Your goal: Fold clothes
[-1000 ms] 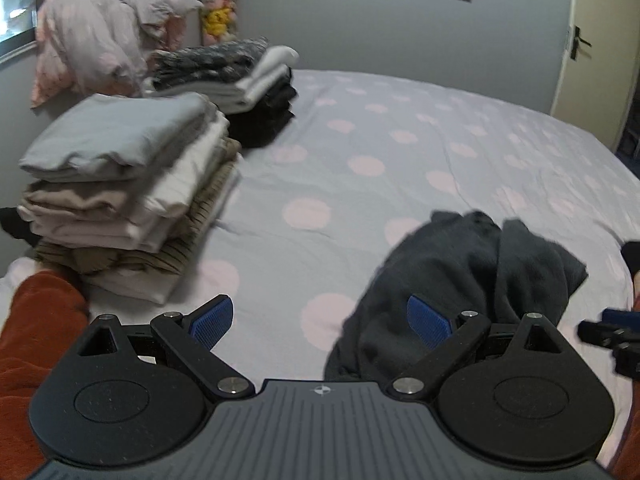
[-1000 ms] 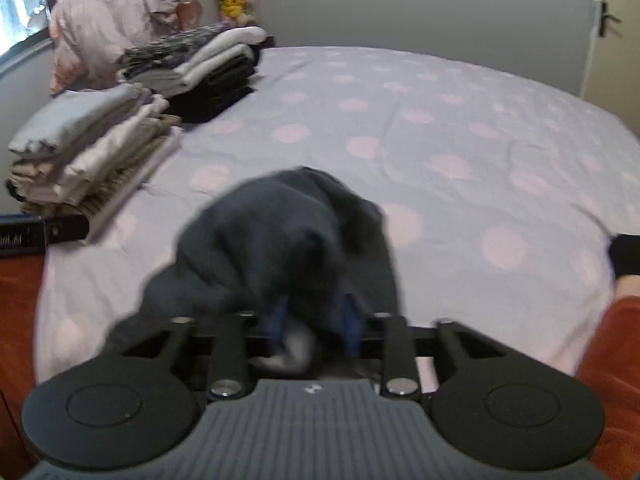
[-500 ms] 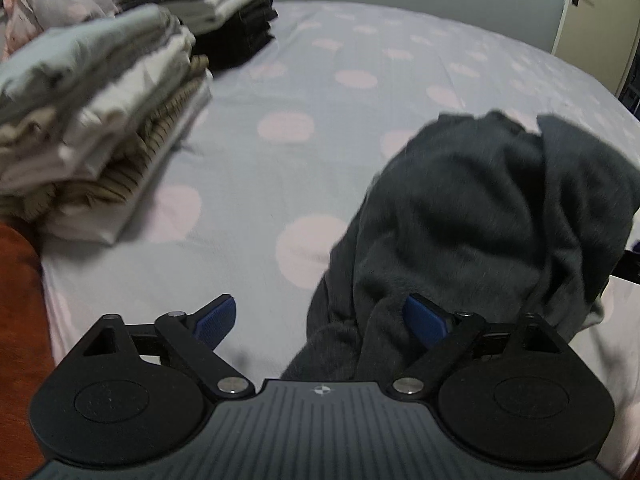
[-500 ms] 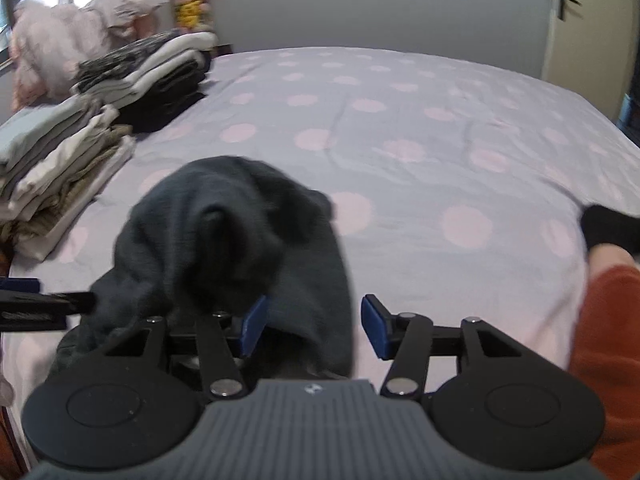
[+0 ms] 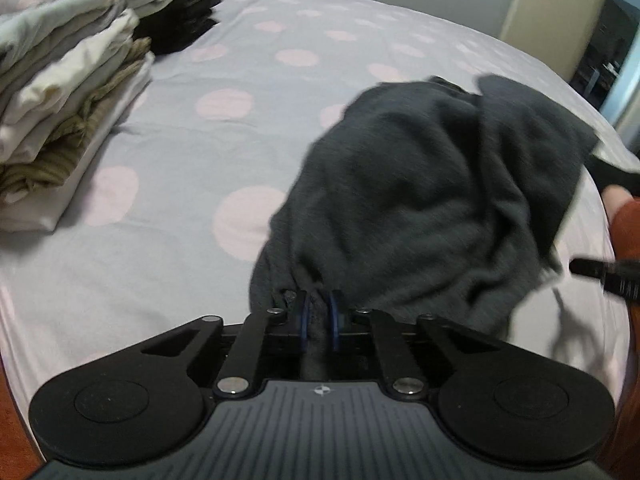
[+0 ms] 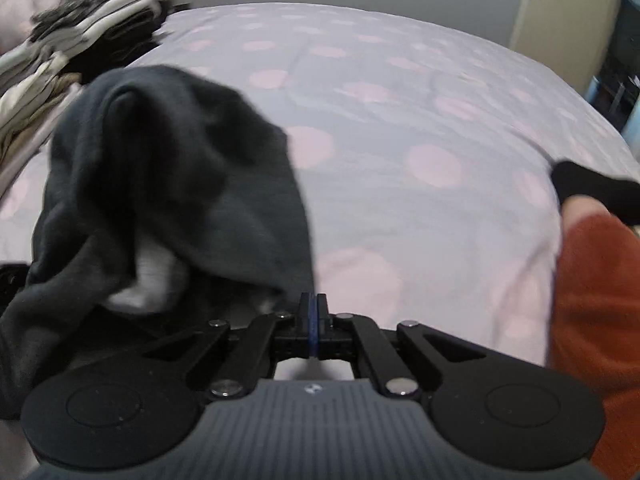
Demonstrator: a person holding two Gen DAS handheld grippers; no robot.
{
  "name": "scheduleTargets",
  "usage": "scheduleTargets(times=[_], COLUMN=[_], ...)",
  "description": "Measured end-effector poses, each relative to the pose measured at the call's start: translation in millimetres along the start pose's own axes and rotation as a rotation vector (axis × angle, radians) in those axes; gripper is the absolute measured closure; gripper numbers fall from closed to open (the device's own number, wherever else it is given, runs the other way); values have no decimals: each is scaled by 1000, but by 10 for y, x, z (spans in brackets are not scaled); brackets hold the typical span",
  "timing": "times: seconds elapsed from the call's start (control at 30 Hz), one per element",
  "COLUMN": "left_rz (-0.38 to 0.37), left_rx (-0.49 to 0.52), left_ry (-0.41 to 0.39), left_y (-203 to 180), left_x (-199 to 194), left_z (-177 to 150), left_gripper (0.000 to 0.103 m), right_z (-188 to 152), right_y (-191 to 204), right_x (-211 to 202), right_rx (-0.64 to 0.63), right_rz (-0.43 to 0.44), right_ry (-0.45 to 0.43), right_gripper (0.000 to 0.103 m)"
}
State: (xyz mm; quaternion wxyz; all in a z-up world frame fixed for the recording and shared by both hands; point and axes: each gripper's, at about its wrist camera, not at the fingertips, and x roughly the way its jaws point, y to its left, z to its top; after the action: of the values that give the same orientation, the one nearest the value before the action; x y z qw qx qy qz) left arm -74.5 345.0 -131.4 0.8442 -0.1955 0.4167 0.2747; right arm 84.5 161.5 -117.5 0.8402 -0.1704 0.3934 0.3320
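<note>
A crumpled dark grey garment (image 5: 432, 184) lies on the polka-dot bed near the front edge. My left gripper (image 5: 319, 314) is shut on a bunch of its near hem, with cloth between the blue pads. In the right wrist view the same garment (image 6: 172, 176) lies heaped to the left, a white inner patch showing. My right gripper (image 6: 313, 312) is shut with pads together at the garment's right edge; I cannot tell whether cloth is caught in it. The right gripper's tip also shows at the right in the left wrist view (image 5: 604, 270).
A stack of folded light clothes (image 5: 60, 112) stands at the bed's left edge, with a second stack of dark and white clothes (image 5: 176, 8) behind it. The lilac bedsheet (image 6: 420, 120) stretches beyond. An orange-clad leg and black sock (image 6: 592, 192) are at the right. A door (image 5: 536, 12) stands far right.
Both grippers were open half a second ago and are now shut. The left one moved in and closed on the garment's hem. The right one closed at the garment's right edge.
</note>
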Motion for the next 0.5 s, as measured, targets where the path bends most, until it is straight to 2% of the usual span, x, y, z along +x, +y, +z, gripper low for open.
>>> scheduleTargets(times=[0.03,0.07,0.13,0.2,0.33,0.37,0.4,0.43,0.5], left_rz=[-2,3,-4,-11,-30,-44,-68,-89,-127], left_rx=[17,20,20,19,30,42,55,68,101], left_ry=[-2,-5,-32,-60,-119,-139,-159,-172,-187], left_y=[-32,-35,-46,-56,-106,-147,-194,-241,-351], left_x=[-19,-36,-134,-233,-433,-484,-526,-550,-566], left_z=[-14,-22,-18,-14,5,15,37,51,77], left_gripper=[92,92,91,90,66,63,53,44,41], right_z=[1,10,38,65,70,60,49,36,-8], right_y=[-45,-89,-117,-57,84,108,127,146,181], right_x=[-28,-63,-126,-181,-221,-215,-207,-199,-185], right_rx=[21,47,73,44,-50,-73,-95,-119,-174], right_rz=[13,38,82,96,85,87,99,112,135], right_ry=[-3,-10,-29,-53,-92,-96,-95,-95,-101], right_gripper=[103,97,93,82,74,67,60,58,55])
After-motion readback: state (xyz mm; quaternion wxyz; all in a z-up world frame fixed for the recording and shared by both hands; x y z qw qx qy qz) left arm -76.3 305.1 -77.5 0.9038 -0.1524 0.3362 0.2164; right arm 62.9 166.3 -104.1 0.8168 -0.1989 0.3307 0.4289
